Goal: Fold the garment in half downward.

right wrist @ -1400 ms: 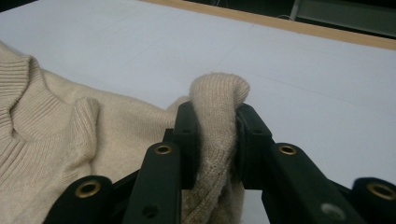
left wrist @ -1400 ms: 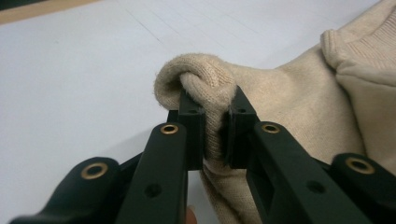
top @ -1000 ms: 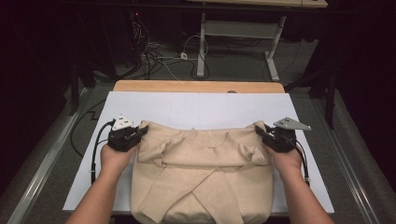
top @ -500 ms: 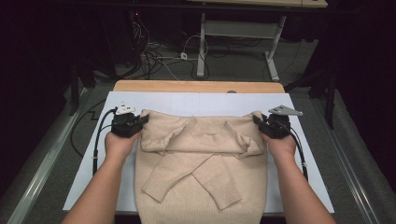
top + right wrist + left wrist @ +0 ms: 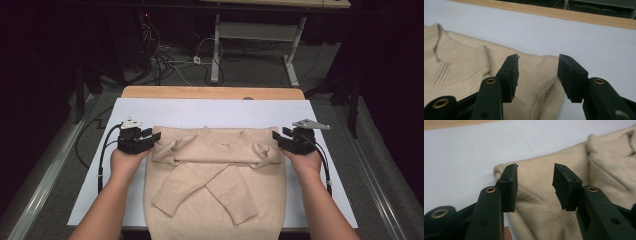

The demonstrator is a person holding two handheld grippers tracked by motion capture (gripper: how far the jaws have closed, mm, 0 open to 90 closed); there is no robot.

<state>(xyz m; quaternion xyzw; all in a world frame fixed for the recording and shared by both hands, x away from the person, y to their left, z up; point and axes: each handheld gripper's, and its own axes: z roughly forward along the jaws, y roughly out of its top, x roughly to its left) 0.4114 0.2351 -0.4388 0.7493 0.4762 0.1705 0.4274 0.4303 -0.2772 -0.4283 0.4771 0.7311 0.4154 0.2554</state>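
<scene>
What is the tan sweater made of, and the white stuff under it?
The sweater looks like soft knitted yarn, maybe wool or cotton: ribbed rows show at its collar. The white sheet looks like smooth matte paper or board, with faint grid lines.

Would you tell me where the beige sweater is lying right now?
In the high view the beige sweater lies mid-table on the white mat, sleeves crossed, between the left gripper and right gripper.

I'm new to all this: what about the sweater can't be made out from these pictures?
- High view: the sweater's hem is cut off by the bottom edge.
- High view: its front is hidden under the crossed sleeves.
- Left gripper view: the collar is cut off by the right edge.
- Right gripper view: the collar is cut off by the left edge.
</scene>
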